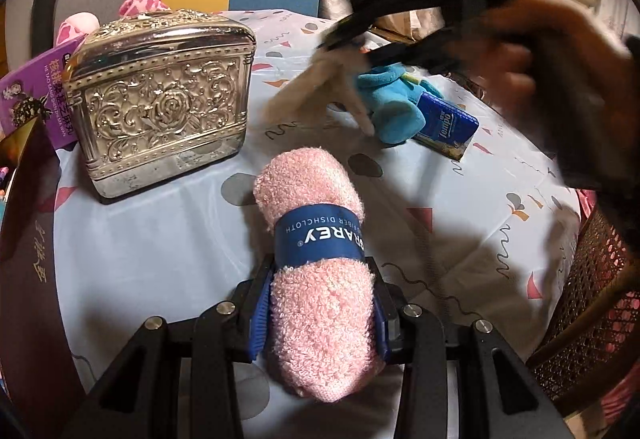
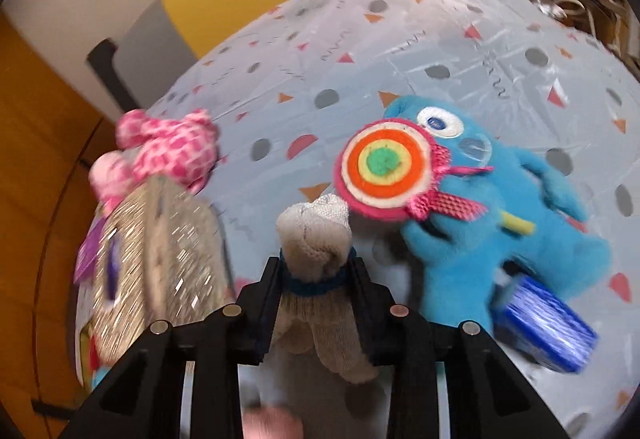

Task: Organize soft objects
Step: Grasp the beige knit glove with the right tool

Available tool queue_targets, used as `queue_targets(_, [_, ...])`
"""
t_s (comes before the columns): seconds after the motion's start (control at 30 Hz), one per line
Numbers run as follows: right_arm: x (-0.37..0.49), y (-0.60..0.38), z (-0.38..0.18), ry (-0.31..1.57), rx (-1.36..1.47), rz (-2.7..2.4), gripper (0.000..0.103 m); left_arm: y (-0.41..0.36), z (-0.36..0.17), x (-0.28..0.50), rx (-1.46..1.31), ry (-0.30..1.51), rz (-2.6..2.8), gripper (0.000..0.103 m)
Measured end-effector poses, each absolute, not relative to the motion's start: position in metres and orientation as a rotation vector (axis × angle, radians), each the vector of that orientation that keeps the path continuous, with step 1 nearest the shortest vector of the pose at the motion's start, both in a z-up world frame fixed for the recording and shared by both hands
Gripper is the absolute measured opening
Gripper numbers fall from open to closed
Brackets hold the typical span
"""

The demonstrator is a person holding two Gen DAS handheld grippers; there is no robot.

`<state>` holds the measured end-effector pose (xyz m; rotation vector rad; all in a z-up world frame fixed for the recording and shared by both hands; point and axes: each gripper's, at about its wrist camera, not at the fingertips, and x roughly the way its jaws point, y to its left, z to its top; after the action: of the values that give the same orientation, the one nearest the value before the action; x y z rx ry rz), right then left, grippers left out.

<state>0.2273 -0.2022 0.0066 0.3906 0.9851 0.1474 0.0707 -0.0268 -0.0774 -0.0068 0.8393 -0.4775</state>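
Note:
My left gripper (image 1: 320,303) is shut on a rolled pink dishcloth (image 1: 316,259) with a blue paper band, held just above the table. My right gripper (image 2: 316,271) is shut on a beige knitted glove (image 2: 320,247) with a blue cuff; in the left wrist view it hangs blurred (image 1: 320,83) from that gripper (image 1: 344,39) above the table. A blue plush monster (image 2: 500,215) holding a round striped lollipop lies on the table to the right, also in the left wrist view (image 1: 396,107). A pink checked plush (image 2: 168,147) sits at the table's far left.
A silver embossed box (image 1: 160,99) stands left of centre on the patterned tablecloth (image 1: 160,259). A blue tissue pack (image 1: 448,127) lies beside the blue plush. A purple packet (image 1: 32,95) and dark box (image 1: 24,239) are at left. A wicker basket (image 1: 592,299) is at right.

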Motion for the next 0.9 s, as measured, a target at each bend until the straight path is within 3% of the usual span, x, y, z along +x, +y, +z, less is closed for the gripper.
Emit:
queue_targets(0.2, [0.166, -0.234, 0.057, 0.979, 0.247, 0.216, 0.033, -0.026, -0.076, 0.071, -0.012, 0.844, -0.472, 0.041])
queue_targets(0.3, [0.144, -0.240, 0.064, 1.076, 0.162, 0.275, 0.033, -0.027, -0.076, 0.072, -0.014, 0.846, -0.466, 0.041])
queue_targets(0.57, [0.138, -0.212, 0.001, 1.291, 0.057, 0.262, 0.034, -0.031, -0.075, 0.072, 0.004, 0.851, -0.456, 0.041])
queue_targets(0.67, [0.147, -0.206, -0.022, 1.312, 0.071, 0.225, 0.038, -0.032, -0.075, 0.073, 0.013, 0.855, -0.454, 0.042])
queue_targets(0.77, [0.151, -0.205, -0.033, 1.273, 0.111, 0.189, 0.049, -0.033, -0.075, 0.074, 0.013, 0.856, -0.452, 0.043])
queue_targets(0.9, [0.147, -0.210, -0.048, 1.269, 0.185, 0.172, 0.052, -0.034, -0.076, 0.075, 0.009, 0.857, -0.446, 0.043])
